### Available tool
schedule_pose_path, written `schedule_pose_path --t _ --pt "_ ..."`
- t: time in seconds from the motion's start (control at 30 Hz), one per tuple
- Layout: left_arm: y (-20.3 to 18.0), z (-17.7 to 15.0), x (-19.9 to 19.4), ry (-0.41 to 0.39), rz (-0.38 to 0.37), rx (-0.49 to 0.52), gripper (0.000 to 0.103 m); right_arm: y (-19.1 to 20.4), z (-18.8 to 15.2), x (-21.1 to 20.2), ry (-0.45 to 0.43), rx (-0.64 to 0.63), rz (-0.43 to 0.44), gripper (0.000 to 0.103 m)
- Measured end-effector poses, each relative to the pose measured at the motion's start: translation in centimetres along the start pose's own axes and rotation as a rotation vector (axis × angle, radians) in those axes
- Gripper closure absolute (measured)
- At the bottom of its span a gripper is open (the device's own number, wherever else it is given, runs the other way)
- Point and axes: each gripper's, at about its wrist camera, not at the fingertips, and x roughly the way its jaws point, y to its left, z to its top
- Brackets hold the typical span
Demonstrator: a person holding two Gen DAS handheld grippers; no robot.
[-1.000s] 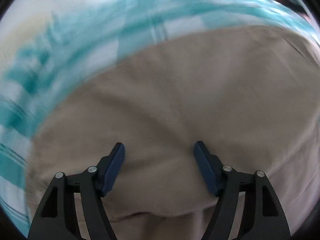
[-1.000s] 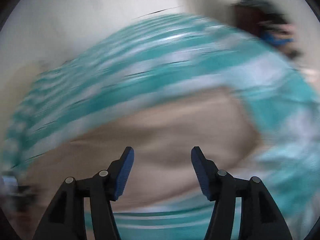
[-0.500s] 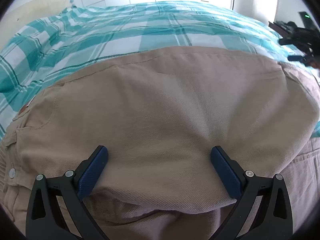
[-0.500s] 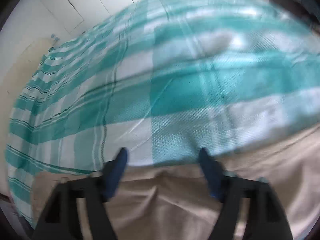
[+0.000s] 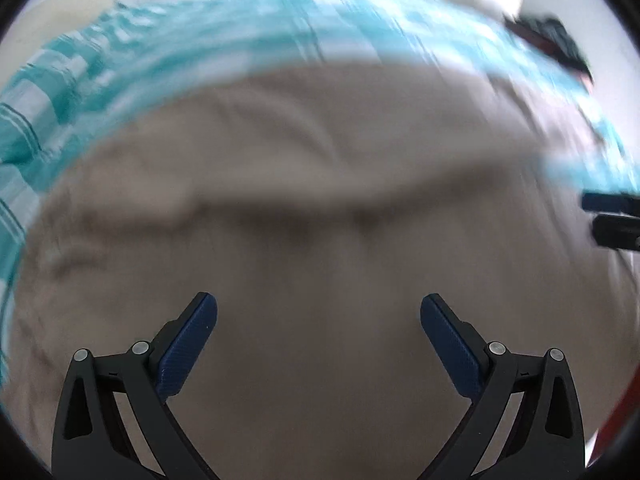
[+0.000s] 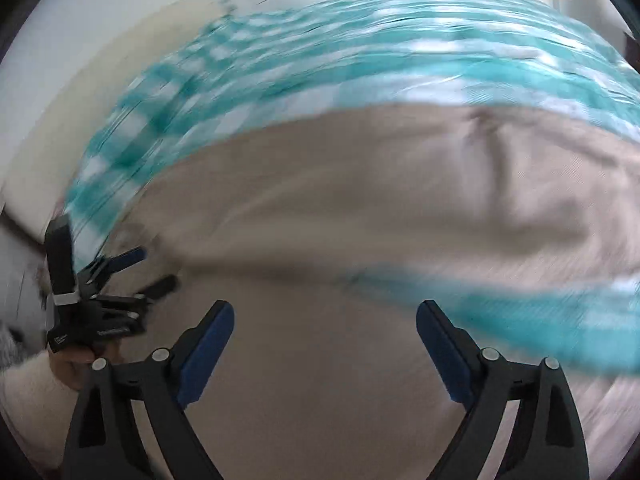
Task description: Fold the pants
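Note:
Beige pants lie folded over on a teal-and-white checked bedspread; both views are motion-blurred. My left gripper is open and empty above the beige cloth. My right gripper is open and empty above the pants, with a strip of bedspread showing between folds. The left gripper also shows at the left edge of the right wrist view, and the right gripper's fingers at the right edge of the left wrist view.
White walls and cupboard doors stand behind the bed. A cream headboard or pillow lies at the far left. A dark object sits at the bed's far right.
Both grippers have pulled back and swung over the pants; the right wrist view went from bedspread to the beige cloth. The left gripper's jaws stand a little narrower than half a second ago.

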Motion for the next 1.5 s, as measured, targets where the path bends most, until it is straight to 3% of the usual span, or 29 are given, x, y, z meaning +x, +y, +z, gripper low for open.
schedule_pose_path --t 0.1,0.2,0.27,0.37,0.47,0.6,0.73,0.83,1.03,1.5 --pt "-0.4 -3.3 -1.2 -0.005 0.03 -0.002 0.001 2.0 -4.6 2.1 0.098 -0.033 -0.038 0.009" --pt "0.8 -4.6 -2.3 0.027 0.037 -0.033 0.001 3.6 -8.0 1.2 0.084 -0.135 -0.163 0.01" --pt "1.8 -5.3 -3.1 0.036 0.075 -0.038 0.0 3.3 -8.8 -0.5 0.1 -0.151 -0.191 0.01" --pt "3.8 -6.4 -3.7 0.047 0.111 -0.093 0.001 -0.5 -10.6 -3.5 0.089 -0.079 -0.278 0.009" --pt "4.4 -7.4 -3.9 0.031 0.102 -0.1 0.001 -7.1 -13.9 -7.2 0.021 0.17 -0.223 0.008" --pt "4.3 -7.9 -3.5 -0.009 0.107 -0.112 0.001 -10.1 -16.0 -9.4 -0.132 0.236 -0.081 0.008" --pt "4.3 -8.5 -3.7 -0.059 0.111 -0.123 0.001 -9.5 -16.5 -8.1 -0.168 0.193 -0.127 0.0" --pt "4.5 -8.6 -3.7 -0.09 0.118 -0.124 0.001 -7.5 -16.4 -6.5 -0.169 0.106 -0.237 0.0" --pt "4.5 -9.2 -3.6 -0.165 0.119 -0.12 0.001 -7.0 -16.4 -5.4 -0.202 0.103 -0.225 0.0" --pt "4.4 -9.0 -3.5 -0.155 0.132 -0.099 0.001 -6.8 -16.4 -5.3 -0.21 0.095 -0.234 0.0"
